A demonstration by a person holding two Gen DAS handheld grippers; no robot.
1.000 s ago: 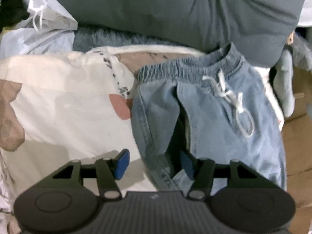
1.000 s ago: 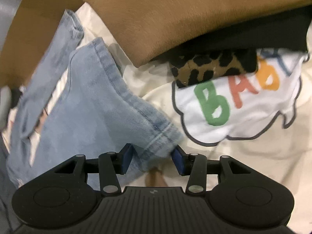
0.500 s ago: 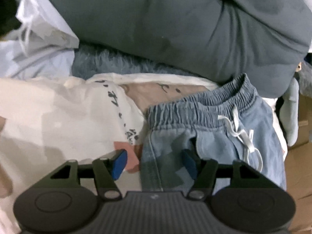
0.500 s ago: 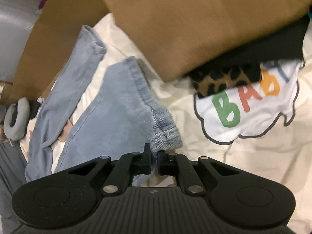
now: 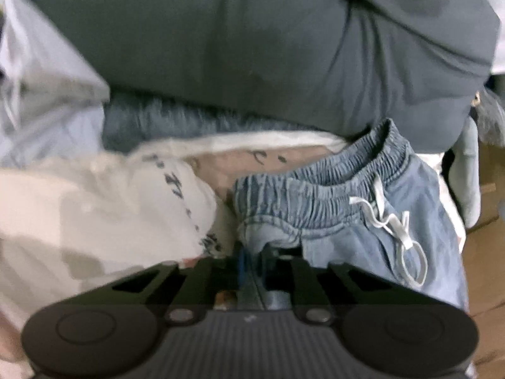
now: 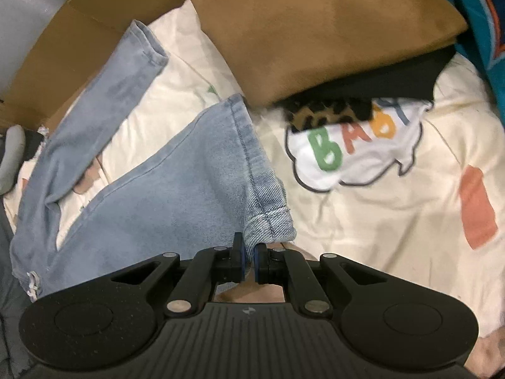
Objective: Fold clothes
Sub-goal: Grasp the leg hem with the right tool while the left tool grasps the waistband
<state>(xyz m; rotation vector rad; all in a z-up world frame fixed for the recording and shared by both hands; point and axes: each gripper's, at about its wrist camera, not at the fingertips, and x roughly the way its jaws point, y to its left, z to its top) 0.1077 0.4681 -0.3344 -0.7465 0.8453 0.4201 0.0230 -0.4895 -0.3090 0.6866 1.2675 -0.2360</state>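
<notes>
Light blue jeans (image 5: 341, 221) with an elastic waistband and a white drawstring (image 5: 394, 227) lie on a cream printed bedsheet (image 5: 79, 214). My left gripper (image 5: 252, 262) is shut on the jeans just below the waistband's left corner. In the right wrist view the jeans' legs (image 6: 176, 189) spread over the sheet, one leg (image 6: 104, 101) stretched towards the upper left. My right gripper (image 6: 248, 260) is shut on the hem (image 6: 268, 221) of the nearer leg, which is lifted off the sheet.
A big grey cushion (image 5: 252, 47) lies behind the waistband, pale clothes (image 5: 41, 94) to its left. A brown cushion (image 6: 315, 25) lies over black cloth and a leopard-print piece (image 6: 328, 110), beside a white "BABY" patch (image 6: 356, 151). Cardboard (image 6: 63, 47) stands at the upper left.
Both grippers have gone from open to shut: the left moved up to the waistband and shut on it; the right shut on the leg hem and lifted it.
</notes>
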